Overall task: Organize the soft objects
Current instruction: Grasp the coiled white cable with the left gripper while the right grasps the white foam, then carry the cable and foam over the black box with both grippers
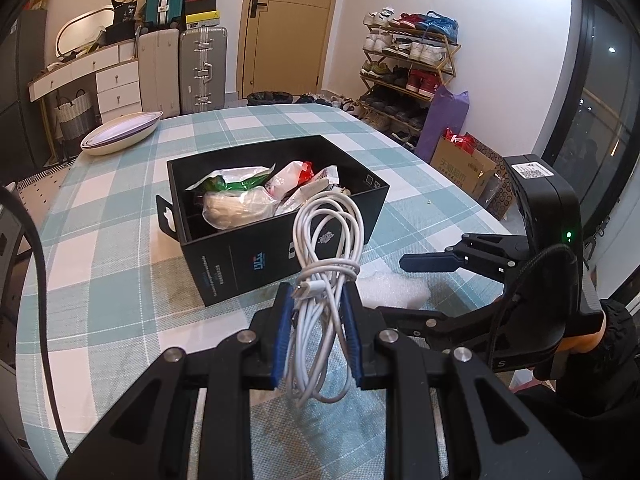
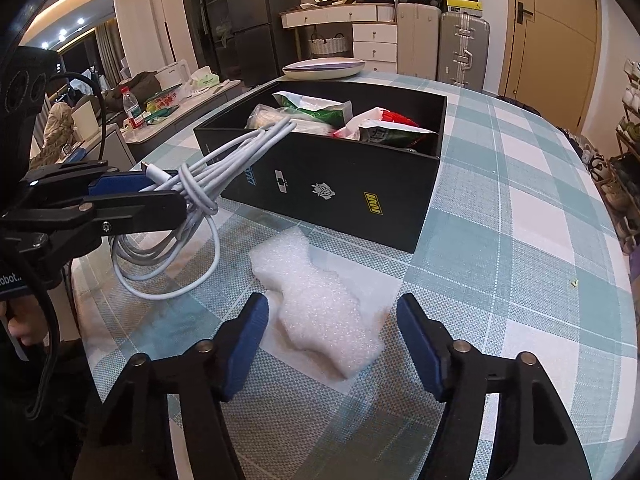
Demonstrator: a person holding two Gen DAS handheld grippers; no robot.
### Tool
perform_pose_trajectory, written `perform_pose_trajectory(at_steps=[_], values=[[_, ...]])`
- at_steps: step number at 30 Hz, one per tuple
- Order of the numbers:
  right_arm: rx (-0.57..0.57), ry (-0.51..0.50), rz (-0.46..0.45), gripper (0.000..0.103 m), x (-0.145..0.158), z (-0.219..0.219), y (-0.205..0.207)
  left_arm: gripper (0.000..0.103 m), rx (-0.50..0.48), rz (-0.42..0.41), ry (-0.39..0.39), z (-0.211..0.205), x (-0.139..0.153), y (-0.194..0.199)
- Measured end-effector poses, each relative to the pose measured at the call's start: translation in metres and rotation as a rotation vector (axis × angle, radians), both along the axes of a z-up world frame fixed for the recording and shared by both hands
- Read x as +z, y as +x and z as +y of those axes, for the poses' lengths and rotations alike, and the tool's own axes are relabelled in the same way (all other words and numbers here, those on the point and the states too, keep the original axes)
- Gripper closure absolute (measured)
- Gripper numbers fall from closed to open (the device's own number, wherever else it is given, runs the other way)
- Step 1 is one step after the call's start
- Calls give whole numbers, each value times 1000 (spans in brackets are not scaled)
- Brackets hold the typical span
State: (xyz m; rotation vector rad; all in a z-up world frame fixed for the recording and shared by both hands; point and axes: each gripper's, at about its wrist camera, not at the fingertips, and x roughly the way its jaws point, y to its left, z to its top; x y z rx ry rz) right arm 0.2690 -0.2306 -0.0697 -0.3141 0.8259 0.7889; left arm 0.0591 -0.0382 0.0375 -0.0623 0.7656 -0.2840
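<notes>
My left gripper (image 1: 316, 294) is shut on a coiled white cable (image 1: 324, 248) and holds it above the table, just in front of the open black box (image 1: 248, 256). The box holds several soft plastic packets (image 1: 244, 200). In the right wrist view the cable (image 2: 200, 184) hangs from the left gripper (image 2: 168, 188) at the box's near left corner (image 2: 208, 136). My right gripper (image 2: 332, 312) is open, its fingers either side of a white foam piece (image 2: 320, 304) lying on the checked tablecloth. The foam also shows in the left wrist view (image 1: 396, 290).
A stack of shallow white dishes (image 1: 120, 134) sits at the table's far left corner. The table (image 2: 520, 240) has a teal and white checked cloth. Beyond it stand suitcases (image 1: 202, 68), a shoe rack (image 1: 408, 72) and a cardboard box (image 1: 464, 160).
</notes>
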Motion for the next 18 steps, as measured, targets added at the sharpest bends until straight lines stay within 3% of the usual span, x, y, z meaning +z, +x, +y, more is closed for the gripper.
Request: perform_pose_trajectory(at_steps=[8, 18], values=[[28, 4, -18, 62, 3, 0, -3, 81, 16, -24, -7, 5, 8, -3], [37, 43, -67, 63, 22, -6, -9, 81, 48, -59, -17, 15, 19, -5]])
